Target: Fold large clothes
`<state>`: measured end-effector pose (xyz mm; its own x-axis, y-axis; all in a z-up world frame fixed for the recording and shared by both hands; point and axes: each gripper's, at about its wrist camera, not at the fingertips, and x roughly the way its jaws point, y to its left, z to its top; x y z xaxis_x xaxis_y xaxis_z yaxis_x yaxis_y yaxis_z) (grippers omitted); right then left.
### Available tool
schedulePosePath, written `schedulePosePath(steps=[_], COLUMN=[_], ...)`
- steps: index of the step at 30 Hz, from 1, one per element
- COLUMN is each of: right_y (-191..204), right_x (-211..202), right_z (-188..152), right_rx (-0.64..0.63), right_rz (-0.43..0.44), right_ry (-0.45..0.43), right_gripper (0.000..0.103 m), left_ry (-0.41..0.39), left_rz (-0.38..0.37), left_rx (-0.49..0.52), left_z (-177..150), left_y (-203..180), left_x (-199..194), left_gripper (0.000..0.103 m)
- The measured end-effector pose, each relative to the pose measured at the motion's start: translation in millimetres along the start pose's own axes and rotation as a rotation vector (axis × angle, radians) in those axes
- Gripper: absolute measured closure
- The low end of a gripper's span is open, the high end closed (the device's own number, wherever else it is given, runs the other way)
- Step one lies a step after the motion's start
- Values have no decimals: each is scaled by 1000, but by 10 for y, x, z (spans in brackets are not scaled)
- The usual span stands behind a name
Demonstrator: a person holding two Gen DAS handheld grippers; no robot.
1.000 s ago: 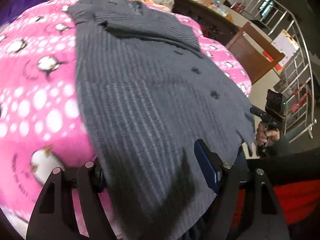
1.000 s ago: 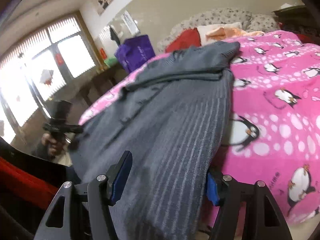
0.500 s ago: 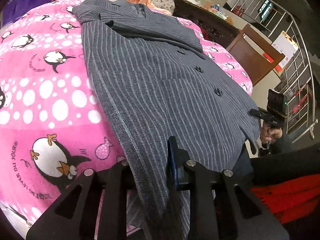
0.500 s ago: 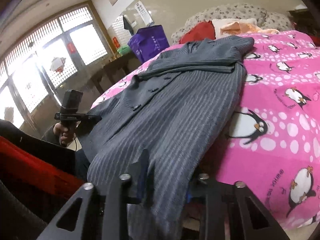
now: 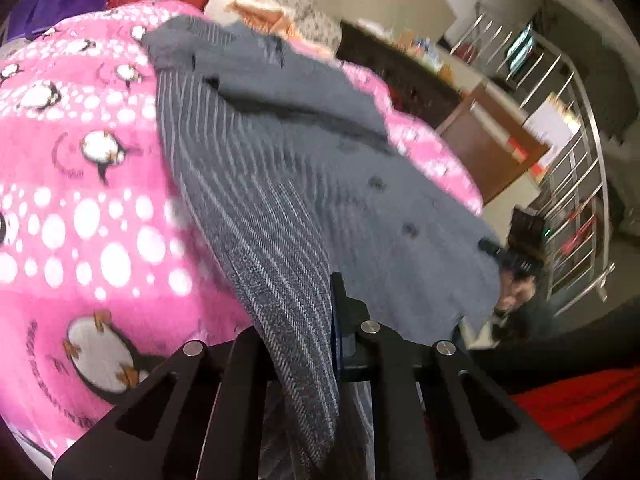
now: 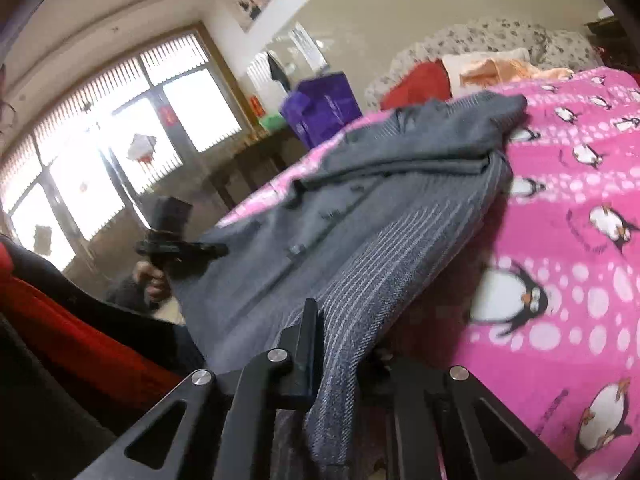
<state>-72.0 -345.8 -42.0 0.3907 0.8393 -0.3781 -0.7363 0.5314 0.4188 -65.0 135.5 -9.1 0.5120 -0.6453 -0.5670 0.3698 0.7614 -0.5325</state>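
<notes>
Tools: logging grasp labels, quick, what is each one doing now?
Left tool: shut on the grey striped coat hem.
Right tool: shut on the same hem.

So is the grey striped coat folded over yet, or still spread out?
Mostly spread: the grey striped coat lies lengthwise on the pink penguin blanket, buttons showing, one sleeve laid across its top. Both grippers' jaws pinch its near hem.

One grey striped coat (image 5: 280, 184), one pink penguin blanket (image 5: 80, 208), two hand-held grippers: left (image 5: 304, 344), right (image 6: 340, 356).

Grey pinstriped buttoned coat (image 5: 280, 168) lies spread lengthwise, near hem lifted into ridges
</notes>
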Motion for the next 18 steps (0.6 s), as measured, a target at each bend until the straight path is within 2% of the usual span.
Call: schedulePosePath(steps=[4,6,8,13,18], right_y=[-39,-61,-113,-384,-940], right_x=[-106,-123,-100,67,333], right_z=[271,421,620,1136,1621], right_rx=[31,39,49,93,237], right_rz=[62,84,89,39,-82], right_ry=[-118,-162,-209,-298,-352], right_gripper=[95,95,95,95,95], left_ry=[-101,-171,-245,-371,-402], left_rz=[-59,-94,-94,-6,121], left_rx=[3,-23,-64,-150,-317], left_z=[241,422,661,1244,1817], left_y=[-127,-130,-86,147,601], left_x=[-122,-194,-246,-249,-12], left_gripper=[95,95,95,95,96])
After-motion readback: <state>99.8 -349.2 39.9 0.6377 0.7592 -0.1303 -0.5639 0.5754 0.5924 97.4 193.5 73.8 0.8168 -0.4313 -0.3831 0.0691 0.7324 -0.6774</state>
